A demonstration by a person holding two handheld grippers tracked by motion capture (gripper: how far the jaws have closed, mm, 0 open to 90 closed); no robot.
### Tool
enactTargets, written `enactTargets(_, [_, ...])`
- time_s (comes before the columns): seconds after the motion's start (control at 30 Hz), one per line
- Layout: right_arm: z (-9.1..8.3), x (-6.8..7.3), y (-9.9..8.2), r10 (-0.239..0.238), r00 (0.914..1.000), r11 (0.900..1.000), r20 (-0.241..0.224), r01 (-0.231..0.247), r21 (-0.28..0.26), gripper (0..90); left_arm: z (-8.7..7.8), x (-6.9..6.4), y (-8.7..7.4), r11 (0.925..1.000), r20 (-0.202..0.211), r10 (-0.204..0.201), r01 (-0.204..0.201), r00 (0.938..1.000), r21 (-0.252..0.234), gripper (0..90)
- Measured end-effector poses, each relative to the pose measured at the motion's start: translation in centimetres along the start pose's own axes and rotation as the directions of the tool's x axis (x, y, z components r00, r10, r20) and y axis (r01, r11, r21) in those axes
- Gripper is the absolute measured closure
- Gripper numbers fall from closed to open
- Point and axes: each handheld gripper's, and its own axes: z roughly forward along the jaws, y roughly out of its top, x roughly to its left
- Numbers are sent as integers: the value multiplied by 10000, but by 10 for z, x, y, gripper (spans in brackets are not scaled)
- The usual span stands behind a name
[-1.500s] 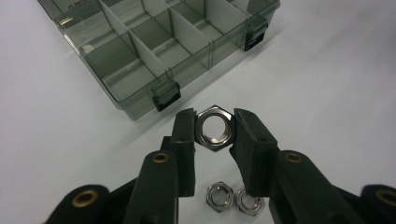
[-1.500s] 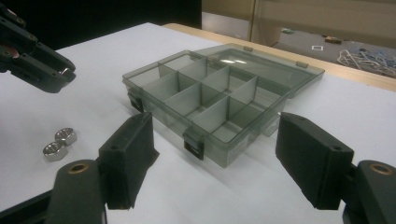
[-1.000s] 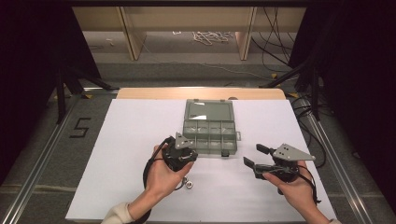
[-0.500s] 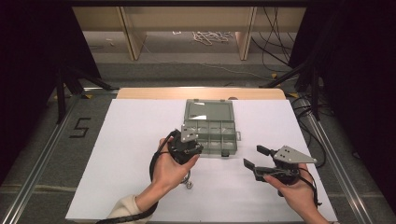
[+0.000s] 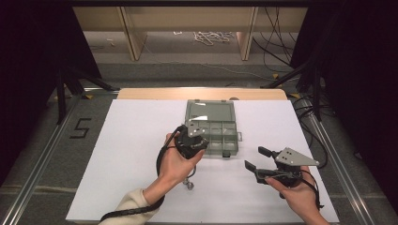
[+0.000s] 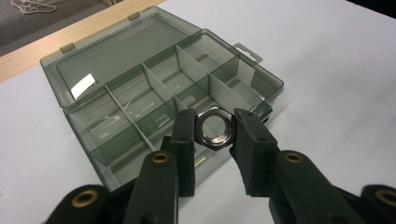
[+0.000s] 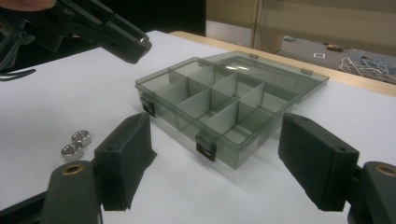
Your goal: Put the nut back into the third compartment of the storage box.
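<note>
On the white table (image 5: 117, 154), at about seven o'clock from the box, two spare nuts (image 7: 77, 143) lie side by side, just beside the person's left wrist. The left gripper (image 5: 196, 138) hangs over the box's near-left corner, at seven o'clock on the box, with its jaws clamped on a steel nut (image 6: 215, 128), pads (image 6: 184, 135) pressing two opposite flats so the hole faces the camera. The box (image 5: 211, 123) sits mid-table, lid thrown back toward twelve o'clock, its compartments looking empty as far as I can tell.

To my eye the step is dropping that nut into a cell. Doing it well means carrying it clear past the front wall, centring it over one compartment rather than a divider, lowering it close to the floor, then easing the jaws apart so it doesn't bounce or roll out.

Off at four o'clock from the box, the right gripper (image 5: 256, 158) waits with jaws spread wide and nothing between them; it could steady the box if it slides.
</note>
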Motion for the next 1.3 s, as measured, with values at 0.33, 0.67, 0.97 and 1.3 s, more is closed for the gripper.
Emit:
enactTargets(0.33, [-1,2,0,229,9997,9996,-128,-227,156,266,12,4,8,9994,-118,325,-323,9994,114,703])
enactTargets(0.67, [-3,1,1,144,9999,9994,-74,-141,304,266,26,5,16,9991,-115,387,-385,9992,163,703])
enactTargets(0.97, [-2,2,0,284,9995,9995,-131,-282,167,265,38,7,23,9990,-140,431,-429,9990,151,703])
enactTargets(1.3, [-1,1,-1,219,9995,9997,-224,-218,86,264,49,9,27,9985,-204,484,-479,9986,269,702])
